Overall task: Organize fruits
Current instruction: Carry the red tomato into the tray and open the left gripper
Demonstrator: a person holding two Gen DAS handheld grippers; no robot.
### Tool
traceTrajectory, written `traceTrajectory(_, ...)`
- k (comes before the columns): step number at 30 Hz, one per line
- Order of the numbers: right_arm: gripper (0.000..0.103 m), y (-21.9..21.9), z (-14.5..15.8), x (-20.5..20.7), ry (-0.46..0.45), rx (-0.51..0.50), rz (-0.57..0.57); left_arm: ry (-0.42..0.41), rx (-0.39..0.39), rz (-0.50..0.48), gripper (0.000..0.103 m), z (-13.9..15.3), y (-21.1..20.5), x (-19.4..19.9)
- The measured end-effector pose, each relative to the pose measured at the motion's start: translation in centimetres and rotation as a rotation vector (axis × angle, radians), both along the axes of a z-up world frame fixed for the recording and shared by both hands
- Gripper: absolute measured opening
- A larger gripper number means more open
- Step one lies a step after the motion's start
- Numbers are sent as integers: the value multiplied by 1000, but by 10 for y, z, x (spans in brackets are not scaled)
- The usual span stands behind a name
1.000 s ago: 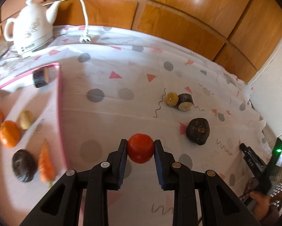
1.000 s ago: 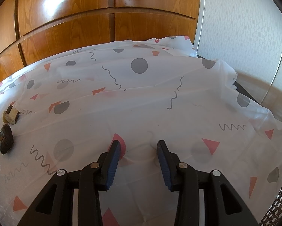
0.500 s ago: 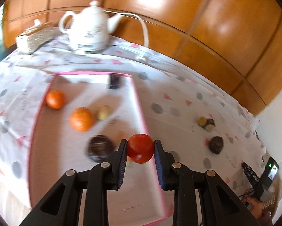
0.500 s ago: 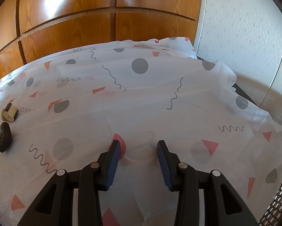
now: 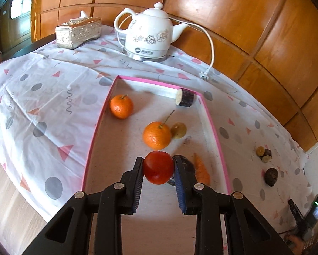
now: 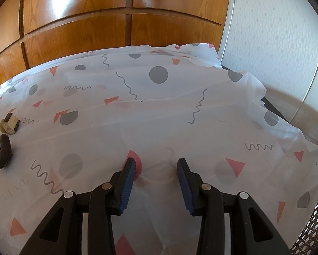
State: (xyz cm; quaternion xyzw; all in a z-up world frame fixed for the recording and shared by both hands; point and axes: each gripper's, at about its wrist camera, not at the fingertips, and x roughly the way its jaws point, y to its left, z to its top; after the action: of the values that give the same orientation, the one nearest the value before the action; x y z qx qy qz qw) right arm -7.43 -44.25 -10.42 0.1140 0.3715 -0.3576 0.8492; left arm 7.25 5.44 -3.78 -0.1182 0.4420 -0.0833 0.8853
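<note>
- Since a second ago the left gripper (image 5: 158,166) has swung across from the bare cloth to a spot over the pink-rimmed tray (image 5: 214,127), carrying the red tomato (image 5: 158,167) with it; the right gripper (image 6: 156,170) has stayed where it was.
- The patterned tablecloth (image 5: 52,106) covers the whole table, with wood panelling (image 5: 254,21) behind it.
- The tray lies on the cloth in front of the white kettle (image 5: 148,37), whose cord (image 5: 211,42) trails to a plug on the cloth; a silver tissue box (image 5: 78,32) stands to the kettle's left.
- The left gripper's blue pads pinch the tomato from both sides, held above the tray's near half.
- The right gripper's jaws stand apart with nothing between them, just over the cloth.
- Inside the tray: one orange (image 5: 121,106) near the far left, a second orange (image 5: 157,135) in the middle just beyond the tomato, a small yellowish fruit (image 5: 179,130) touching its right side.
- A dark round fruit (image 5: 187,164) is partly hidden behind the right finger, with a carrot (image 5: 201,169) just beside it.
- A dark cut piece (image 5: 185,100) rests on the tray's far right corner.
- Well to the right on the cloth lie a dark lumpy fruit (image 5: 271,176) and two small cut pieces (image 5: 263,153), touching each other.
</note>
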Motion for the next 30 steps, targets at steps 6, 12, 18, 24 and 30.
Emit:
traceTrajectory(6,41,1,0,0,6,-6,2,18,-2,15,28,-8,4,2)
traceTrajectory(12,41,2,0,-1,11,-12,5,38,4,34,28,-16,9,4)
traceTrajectory(18,41,2,0,0,11,-12,4,46,12,48,28,-21,11,5)
traceTrajectory(24,41,2,0,0,11,-13,4,49,21,69,28,-24,14,6)
traceTrajectory(30,41,2,0,0,11,-13,4,53,34,86,28,-28,14,4)
